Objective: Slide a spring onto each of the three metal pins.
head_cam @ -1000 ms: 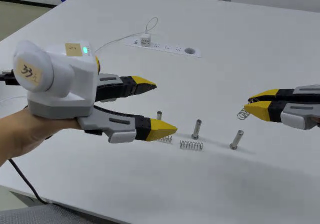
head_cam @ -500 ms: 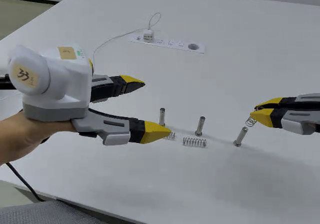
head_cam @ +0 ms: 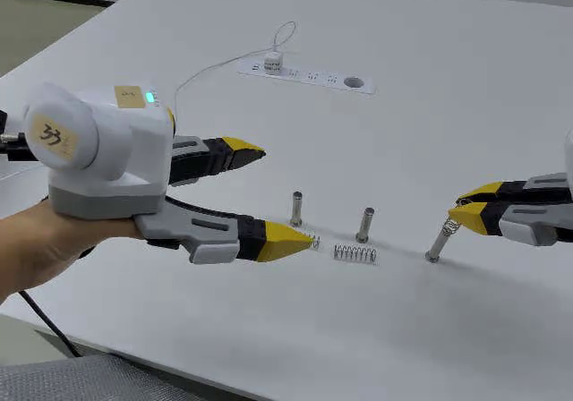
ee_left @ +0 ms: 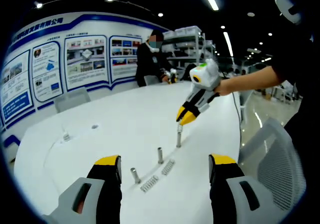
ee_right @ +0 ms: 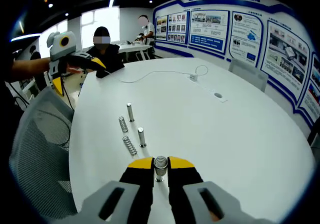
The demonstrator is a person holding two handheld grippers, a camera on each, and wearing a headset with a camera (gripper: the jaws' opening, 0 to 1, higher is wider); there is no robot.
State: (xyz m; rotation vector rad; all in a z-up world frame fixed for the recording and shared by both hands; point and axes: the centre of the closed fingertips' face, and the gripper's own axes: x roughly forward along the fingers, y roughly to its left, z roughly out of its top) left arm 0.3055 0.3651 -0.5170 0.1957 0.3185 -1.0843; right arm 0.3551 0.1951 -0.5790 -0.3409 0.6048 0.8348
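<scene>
Since a second ago, the right gripper [head_cam: 459, 208] has brought its spring [ee_right: 160, 165] down from mid-air onto the tip of the right-hand pin [head_cam: 436, 243], low at the right of the head view. Its jaws are clenched on the spring's sides. The left gripper [head_cam: 277, 195], at the left of the frame, is released and holds nothing. A loose spring [head_cam: 355, 254] lies below the middle pin [head_cam: 364, 225]. The held spring looks light, soft and liable to flick away. A gentle hold across its mid-coils, with the lower end left free, seems best.
</scene>
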